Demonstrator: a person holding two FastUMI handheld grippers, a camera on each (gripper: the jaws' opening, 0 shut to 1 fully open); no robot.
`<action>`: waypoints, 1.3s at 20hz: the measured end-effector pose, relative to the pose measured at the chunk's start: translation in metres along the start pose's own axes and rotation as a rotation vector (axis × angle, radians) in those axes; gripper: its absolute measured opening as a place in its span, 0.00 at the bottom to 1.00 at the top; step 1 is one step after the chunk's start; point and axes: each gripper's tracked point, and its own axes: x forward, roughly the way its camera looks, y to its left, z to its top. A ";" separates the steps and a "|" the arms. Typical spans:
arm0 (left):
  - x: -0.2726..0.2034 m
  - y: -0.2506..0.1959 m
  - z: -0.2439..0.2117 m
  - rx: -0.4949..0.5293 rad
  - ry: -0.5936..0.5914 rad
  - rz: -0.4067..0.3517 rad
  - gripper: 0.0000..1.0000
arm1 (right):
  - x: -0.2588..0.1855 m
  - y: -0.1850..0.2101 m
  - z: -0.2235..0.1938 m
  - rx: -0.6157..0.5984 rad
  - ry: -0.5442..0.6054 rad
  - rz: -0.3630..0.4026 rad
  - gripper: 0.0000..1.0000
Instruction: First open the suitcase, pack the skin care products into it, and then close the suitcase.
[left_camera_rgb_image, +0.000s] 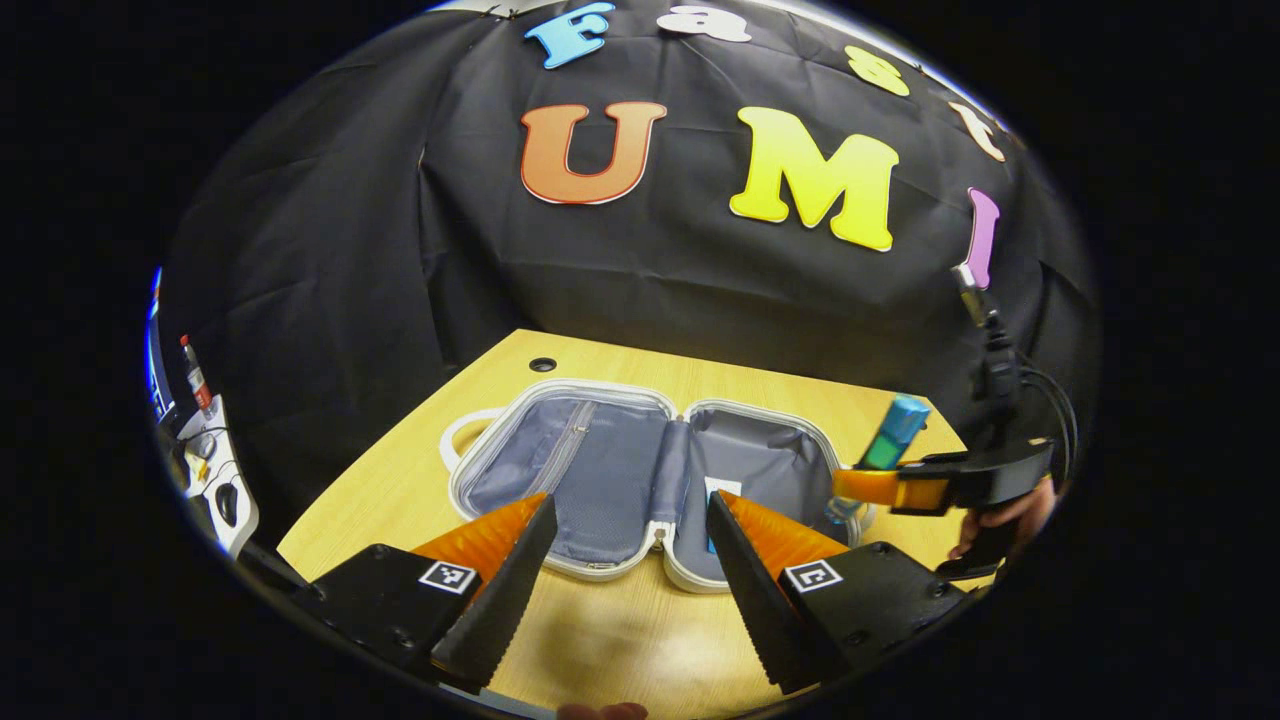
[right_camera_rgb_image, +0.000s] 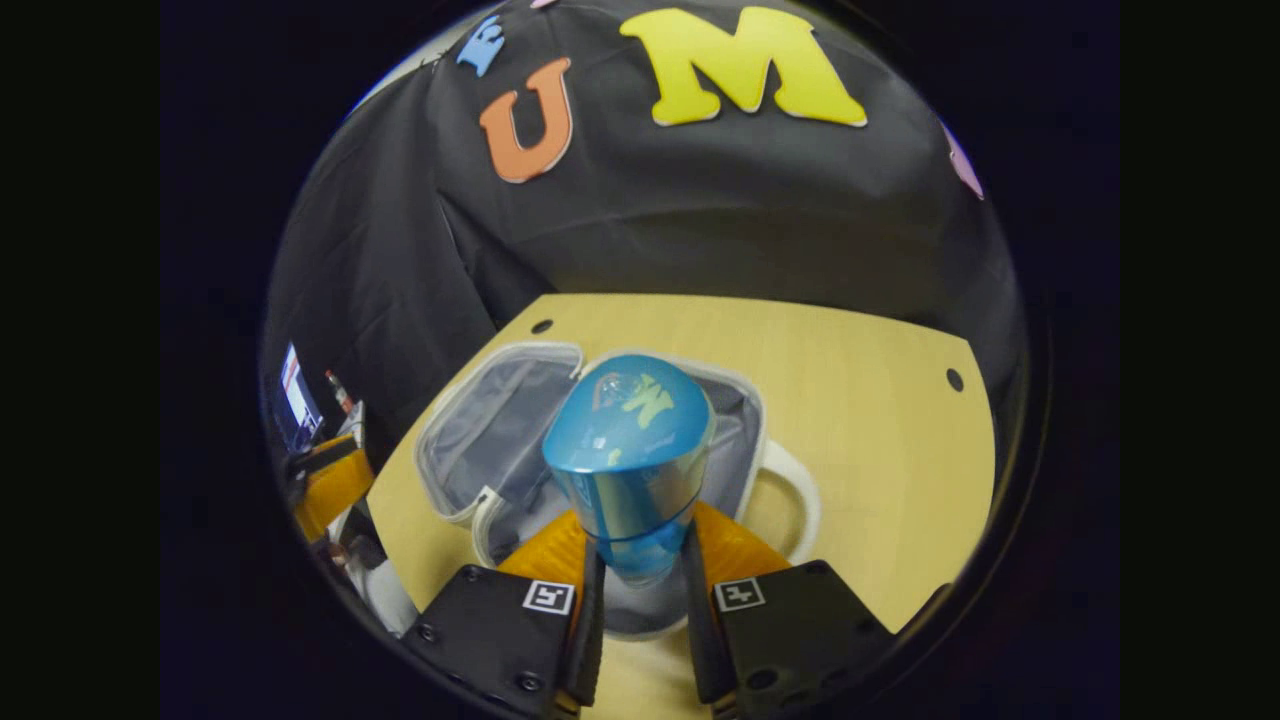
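We are looking across the wooden table at the suitcase, lying open flat, its left half showing grey zipped lining, its right half holding a small white and blue item. We are holding the left gripper spread wide and empty before it. Farther right, the right gripper is pinching a blue bottle above the suitcase's right edge, long axis tilted, cap up.
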 end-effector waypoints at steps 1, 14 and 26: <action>-0.004 0.001 -0.001 -0.007 0.002 -0.001 0.96 | 0.014 0.005 -0.010 0.011 0.032 -0.002 0.31; -0.026 0.039 -0.005 -0.085 -0.007 0.046 0.96 | 0.082 0.005 -0.032 0.138 0.148 -0.088 0.31; -0.027 0.047 0.008 -0.088 -0.043 0.043 0.96 | 0.095 0.005 -0.038 0.132 0.204 -0.233 0.36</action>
